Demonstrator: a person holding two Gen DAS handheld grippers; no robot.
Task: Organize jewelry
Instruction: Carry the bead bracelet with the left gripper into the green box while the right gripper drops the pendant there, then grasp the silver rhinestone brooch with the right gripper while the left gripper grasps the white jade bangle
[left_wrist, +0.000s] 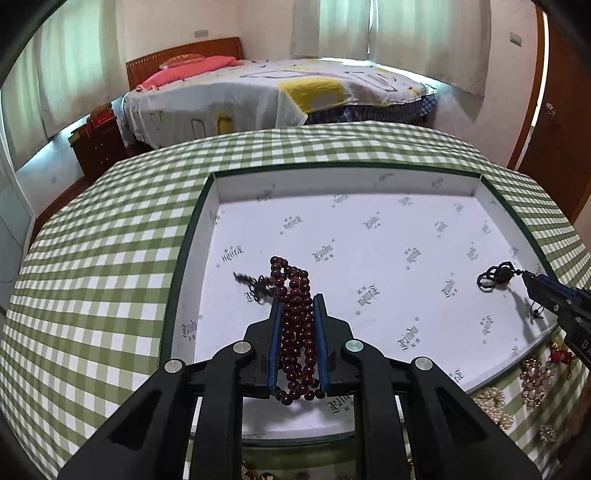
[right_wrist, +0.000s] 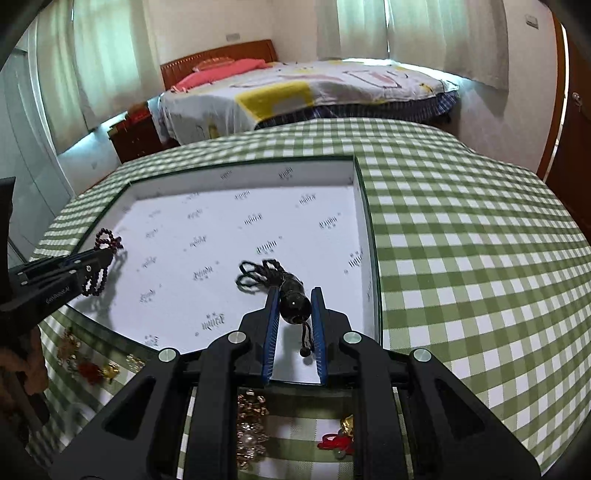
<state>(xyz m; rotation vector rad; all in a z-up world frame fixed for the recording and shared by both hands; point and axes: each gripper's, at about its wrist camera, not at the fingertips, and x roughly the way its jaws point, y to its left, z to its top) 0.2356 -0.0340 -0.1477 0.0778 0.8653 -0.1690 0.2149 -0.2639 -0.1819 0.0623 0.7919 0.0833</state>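
My left gripper (left_wrist: 298, 300) is shut on a string of dark red beads (left_wrist: 295, 317), whose end and dark tassel hang over the left side of a shallow white box (left_wrist: 369, 236). My right gripper (right_wrist: 293, 293) is shut on a black bead pendant with a knotted black cord (right_wrist: 291, 295), over the right side of the same box (right_wrist: 258, 206). The left wrist view also shows the right gripper (left_wrist: 526, 275) with the pendant (left_wrist: 496, 277) at its tips. In the right wrist view the left gripper (right_wrist: 107, 254) appears with the red beads (right_wrist: 105, 240).
The box lies on a table with a green-and-white checked cloth (left_wrist: 110, 258). Loose jewelry lies on the cloth near the box's near edge: pearls and gold pieces (left_wrist: 532, 380), gold and red pieces (right_wrist: 251, 428). A bed (left_wrist: 277, 92) stands behind the table.
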